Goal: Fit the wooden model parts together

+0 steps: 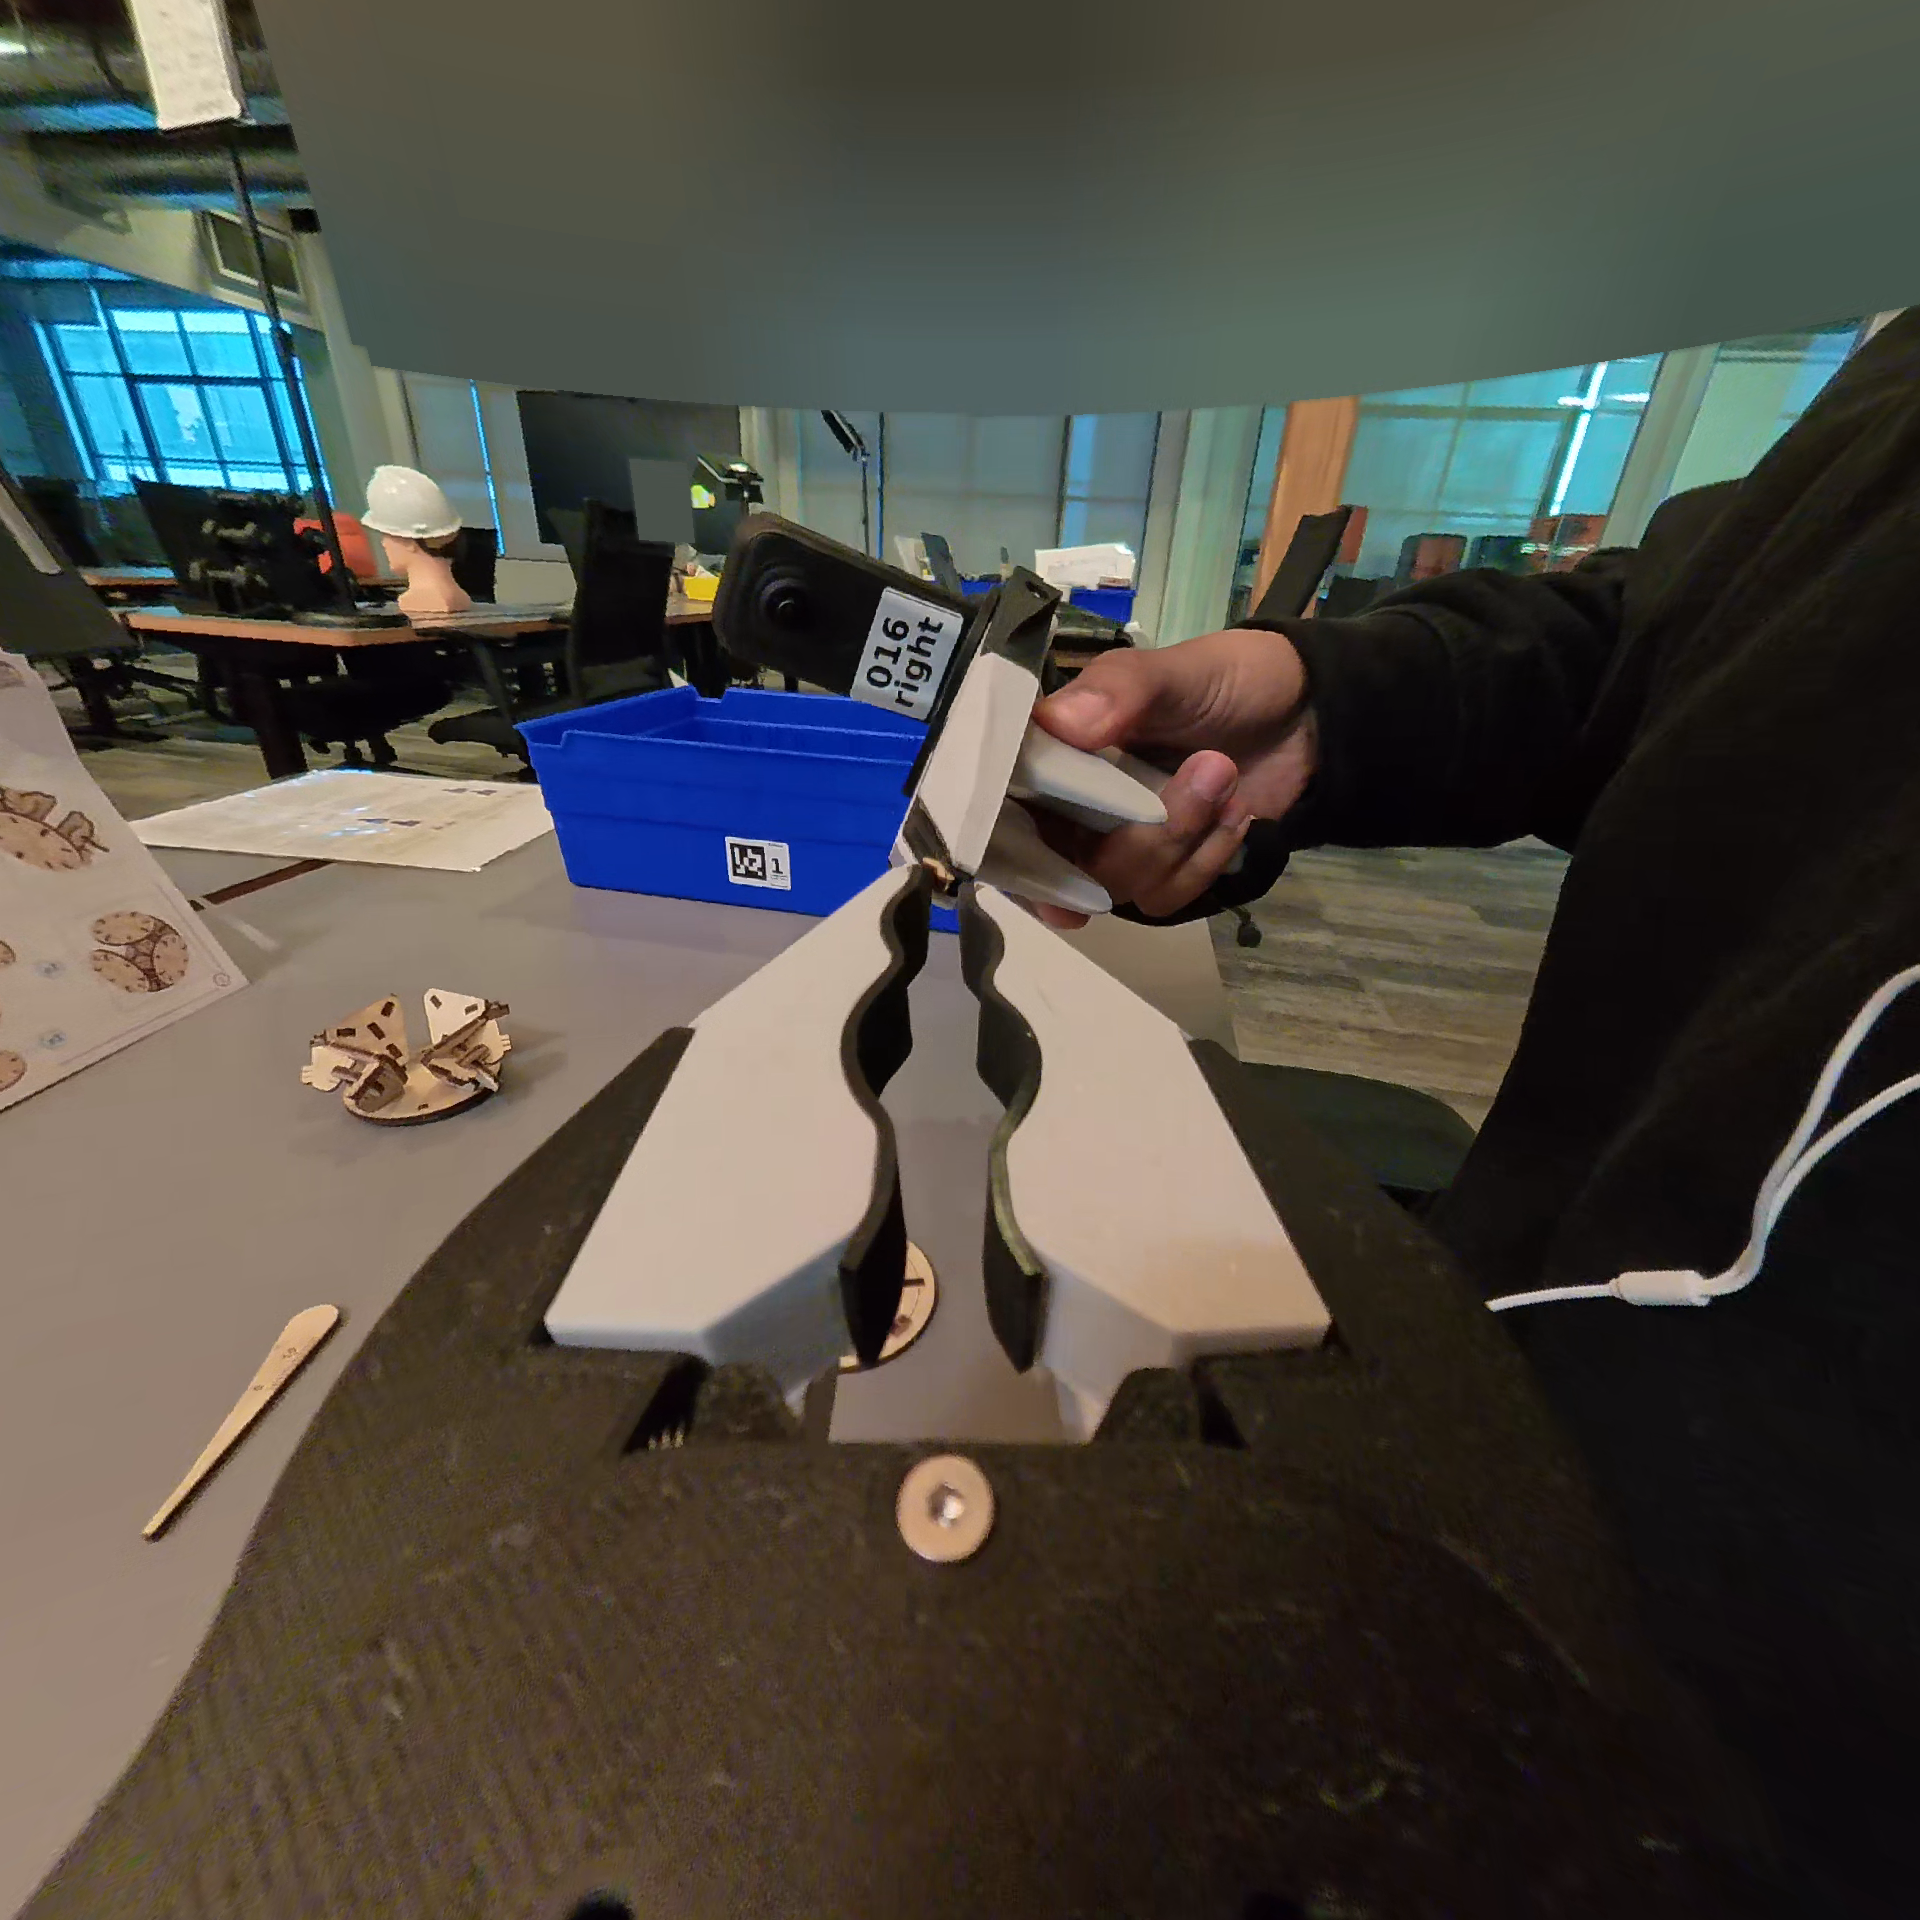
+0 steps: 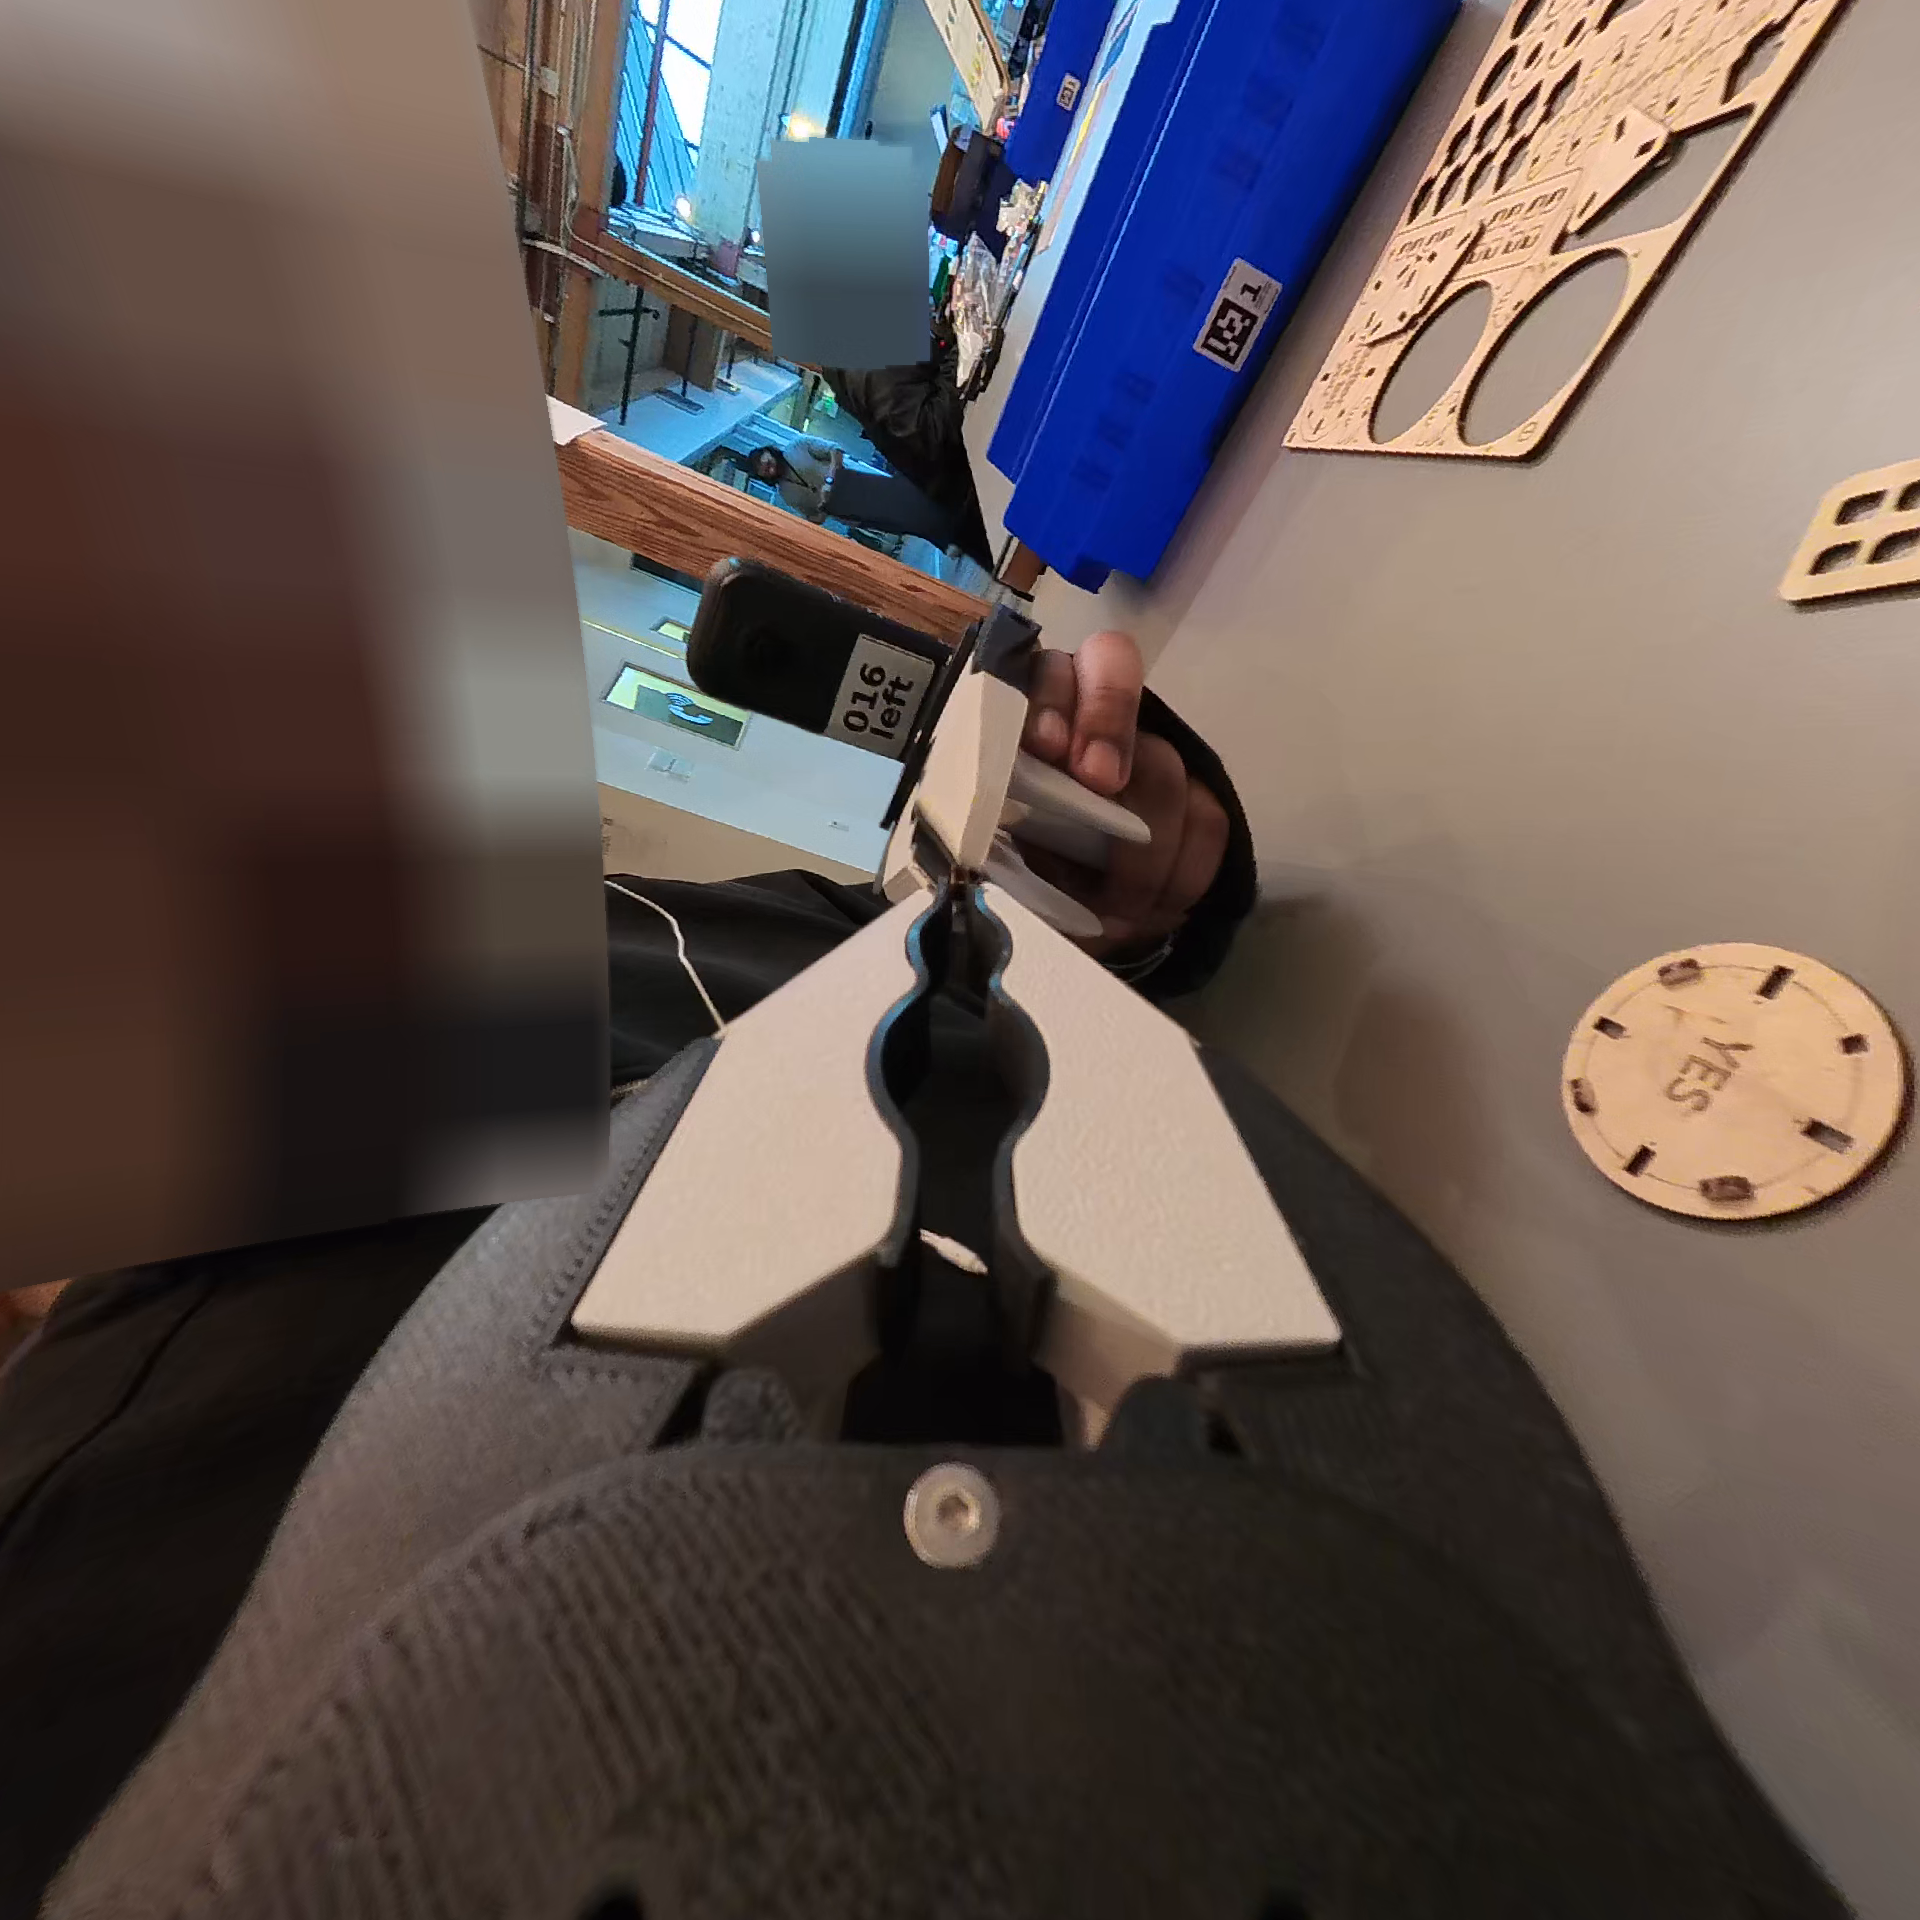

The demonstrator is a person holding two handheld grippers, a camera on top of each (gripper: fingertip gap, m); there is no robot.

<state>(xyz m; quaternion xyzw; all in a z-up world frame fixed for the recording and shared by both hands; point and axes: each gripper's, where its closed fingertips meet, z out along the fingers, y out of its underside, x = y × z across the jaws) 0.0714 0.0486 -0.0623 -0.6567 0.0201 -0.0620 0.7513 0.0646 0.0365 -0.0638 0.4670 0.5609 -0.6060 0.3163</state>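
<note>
In the left wrist view, a blue bin [image 1: 717,790] sits at 12 o'clock on the grey table [image 1: 208,1195]; its inside is hard to see. The left gripper [image 1: 940,883] tips pinch a tiny wooden piece [image 1: 943,871], and the right gripper [image 1: 971,821] meets it tip to tip. A wooden model [image 1: 410,1049] lies at 9 o'clock.

The right wrist view shows the right gripper's [image 2: 958,891] tips closed on that piece, hard to make out. Only here you see a round wooden disc [image 2: 1735,1081] at 3 o'clock and a cut-out wooden sheet [image 2: 1538,229] at 1 o'clock, cut off.
</note>
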